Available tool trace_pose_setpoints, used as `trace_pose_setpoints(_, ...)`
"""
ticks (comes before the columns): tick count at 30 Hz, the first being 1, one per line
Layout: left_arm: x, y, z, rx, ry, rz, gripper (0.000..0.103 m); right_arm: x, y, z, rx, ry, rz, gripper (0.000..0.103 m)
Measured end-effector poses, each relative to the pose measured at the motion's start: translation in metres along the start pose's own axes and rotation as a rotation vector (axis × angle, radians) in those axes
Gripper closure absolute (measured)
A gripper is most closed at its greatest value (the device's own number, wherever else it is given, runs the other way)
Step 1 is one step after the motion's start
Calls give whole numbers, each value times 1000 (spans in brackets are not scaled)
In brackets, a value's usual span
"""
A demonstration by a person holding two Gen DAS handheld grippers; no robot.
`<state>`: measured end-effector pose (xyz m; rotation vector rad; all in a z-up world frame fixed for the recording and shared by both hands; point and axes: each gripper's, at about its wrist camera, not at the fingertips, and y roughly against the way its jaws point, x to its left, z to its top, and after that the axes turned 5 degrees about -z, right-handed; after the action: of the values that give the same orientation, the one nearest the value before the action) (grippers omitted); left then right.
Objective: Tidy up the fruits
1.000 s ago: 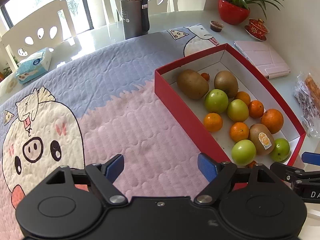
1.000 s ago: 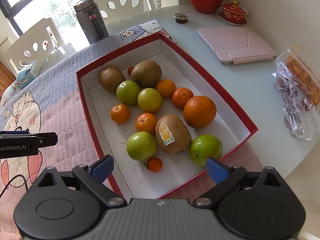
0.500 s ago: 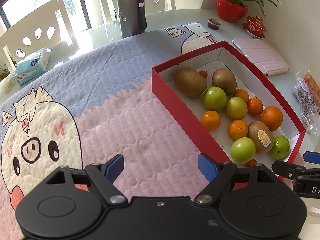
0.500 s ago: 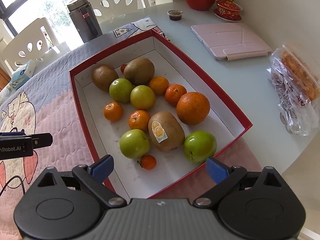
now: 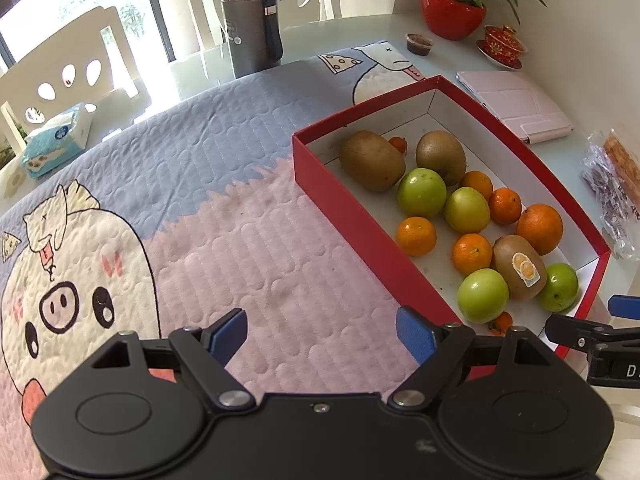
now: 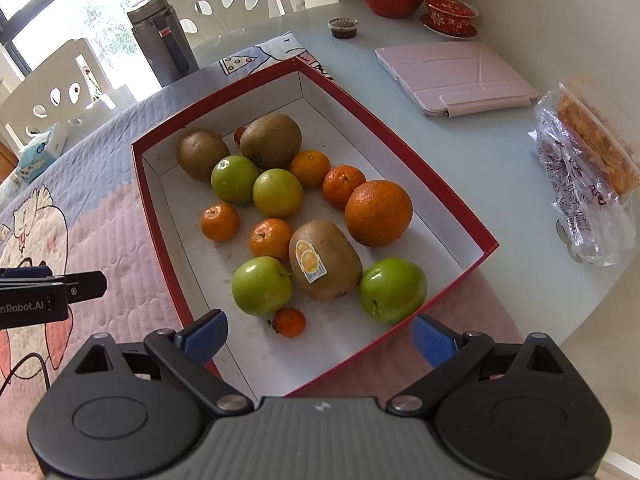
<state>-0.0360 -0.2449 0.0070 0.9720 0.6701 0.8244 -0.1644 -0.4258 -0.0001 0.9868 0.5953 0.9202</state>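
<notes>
Hovering spread and empty (both), each tool (image 5: 320, 334) (image 6: 318, 334) faces the red box (image 6: 436, 176).

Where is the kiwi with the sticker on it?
In the right wrist view the kiwi with the sticker lies in the near part of the red box, between two green apples, just below the big orange.

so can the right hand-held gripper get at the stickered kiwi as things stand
Probably yes: the right hand-held gripper is open above the box's near end, nothing covers the stickered kiwi, though green apples flank it closely.
</notes>
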Motion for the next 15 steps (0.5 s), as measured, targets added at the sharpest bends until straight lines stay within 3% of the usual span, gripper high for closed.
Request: trace_pose_setpoints(15,0,-7,-3,33,-21,19,2,-3,-2,-1,1,0,-11,3)
